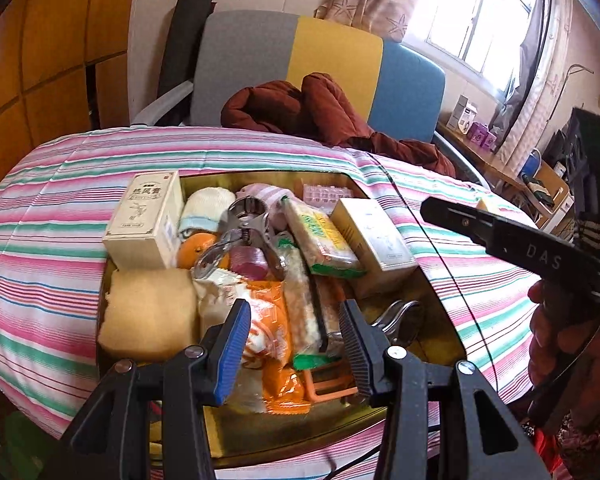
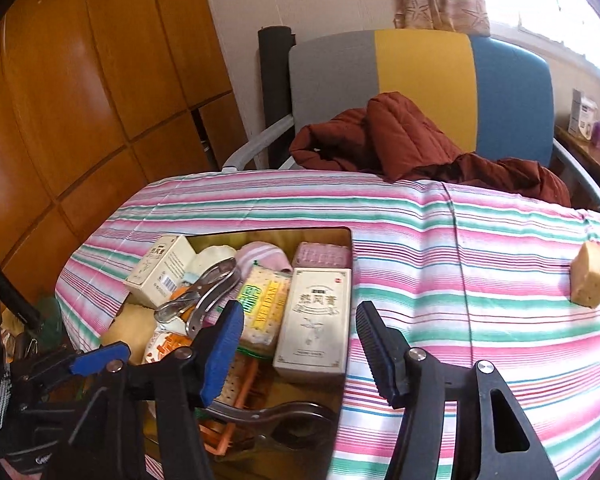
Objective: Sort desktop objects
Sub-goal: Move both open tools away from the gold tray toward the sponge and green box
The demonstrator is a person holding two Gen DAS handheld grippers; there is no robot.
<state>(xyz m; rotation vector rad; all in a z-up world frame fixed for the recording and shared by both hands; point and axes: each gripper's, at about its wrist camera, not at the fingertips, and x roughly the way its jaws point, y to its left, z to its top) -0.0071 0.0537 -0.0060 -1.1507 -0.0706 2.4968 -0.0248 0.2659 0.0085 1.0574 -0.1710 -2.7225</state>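
Hovering over the gold tray (image 1: 440,344), I see my left gripper (image 1: 296,344) with its jaws apart and empty above an orange snack packet (image 1: 276,320). My right gripper (image 2: 300,348) gapes empty beside a cream box (image 2: 314,320); a sponge (image 2: 592,280) lies well apart on the striped cloth (image 2: 460,240).

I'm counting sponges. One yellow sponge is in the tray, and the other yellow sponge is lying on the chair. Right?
Not quite. The other sponge lies on the striped cloth, not the chair; the right wrist view shows it. One sponge is in the tray.
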